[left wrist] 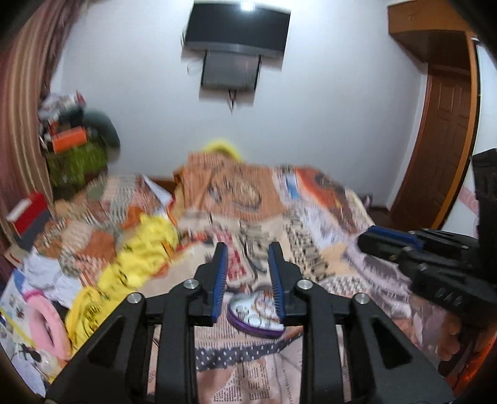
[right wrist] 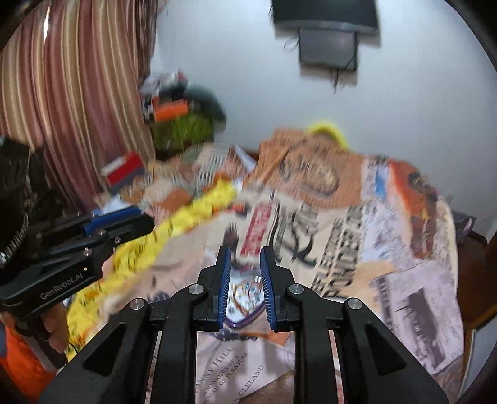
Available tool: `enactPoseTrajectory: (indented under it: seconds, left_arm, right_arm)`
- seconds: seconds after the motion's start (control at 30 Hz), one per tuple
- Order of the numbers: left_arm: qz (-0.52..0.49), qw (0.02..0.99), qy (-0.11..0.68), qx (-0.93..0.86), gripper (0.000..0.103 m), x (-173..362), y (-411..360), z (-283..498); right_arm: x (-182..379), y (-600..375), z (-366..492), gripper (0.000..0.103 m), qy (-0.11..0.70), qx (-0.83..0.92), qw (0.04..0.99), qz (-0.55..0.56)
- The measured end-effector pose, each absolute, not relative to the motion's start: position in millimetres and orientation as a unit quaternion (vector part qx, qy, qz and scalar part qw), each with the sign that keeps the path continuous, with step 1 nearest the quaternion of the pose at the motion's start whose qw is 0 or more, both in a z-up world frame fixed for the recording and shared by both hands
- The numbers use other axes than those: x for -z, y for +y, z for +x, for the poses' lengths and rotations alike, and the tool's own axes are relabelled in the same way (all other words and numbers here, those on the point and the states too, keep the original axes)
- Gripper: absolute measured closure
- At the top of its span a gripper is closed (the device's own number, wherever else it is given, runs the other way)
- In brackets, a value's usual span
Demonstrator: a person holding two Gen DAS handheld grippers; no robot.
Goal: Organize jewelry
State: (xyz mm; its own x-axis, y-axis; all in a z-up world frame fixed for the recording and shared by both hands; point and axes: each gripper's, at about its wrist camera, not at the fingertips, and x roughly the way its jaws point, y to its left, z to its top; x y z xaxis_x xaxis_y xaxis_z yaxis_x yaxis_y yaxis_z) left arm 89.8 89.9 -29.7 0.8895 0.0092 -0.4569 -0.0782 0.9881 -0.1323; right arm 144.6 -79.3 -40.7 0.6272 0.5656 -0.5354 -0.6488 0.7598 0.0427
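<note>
So the purple-rimmed jewelry tray (left wrist: 256, 314) sits on the bedspread (left wrist: 341, 264) right under both my grippers. My left gripper (left wrist: 248, 273) and right gripper (right wrist: 245, 279) are each parted a bit and carrying nothing. Everything's smeared, so I can't make out single pieces. I'd settle over the tray first, then nip one item at a time.

left wrist: looks forward and down along the left gripper (left wrist: 247, 248), low over the bed (left wrist: 335, 248) | right wrist: same heading, from just right | shared: purple-rimmed tray (left wrist: 254, 314) close below, far wall, wall-mounted screen (left wrist: 236, 28), striped curtain (right wrist: 77, 93)
</note>
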Motion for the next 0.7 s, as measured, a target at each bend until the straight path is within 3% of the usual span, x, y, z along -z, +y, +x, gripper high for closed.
enactPoseTrajectory:
  seconds: [0.23,0.33,0.37,0.4,0.47,0.6,0.7]
  left_arm:
    - [-0.039,0.99,0.122,-0.058,0.044,-16.5,64.4,29.2]
    - [-0.032,0.993,0.095,-0.069,0.027,-24.3,56.5,9.7]
    - [-0.033,0.993,0.085,-0.076,0.019,-25.9,54.2,2.8]
    - [-0.035,0.993,0.078,-0.08,0.015,-26.7,52.9,-2.9]
    - [-0.045,0.993,0.069,-0.088,0.009,-27.8,53.2,-11.2]
    - [-0.066,0.991,0.062,-0.099,0.008,-25.9,57.5,-20.8]
    - [-0.075,0.99,0.065,-0.098,0.008,-24.0,59.9,-22.3]
  right_arm:
    - [-14.3,-116.4,76.2,0.084,0.138,-0.315,0.938,-0.032]
    - [-22.2,-121.8,57.0,0.062,0.101,-0.298,0.949,-0.023]
    - [-23.7,-123.1,51.4,0.048,0.091,-0.291,0.952,-0.019]
    - [-24.7,-124.4,44.9,0.035,0.079,-0.282,0.956,-0.015]
    - [-24.6,-125.7,33.4,0.022,0.057,-0.257,0.965,-0.008]
    - [-22.7,-125.4,30.3,0.002,0.037,-0.223,0.974,-0.005]
    - [-21.9,-123.9,28.3,0.0,0.037,-0.218,0.975,-0.003]
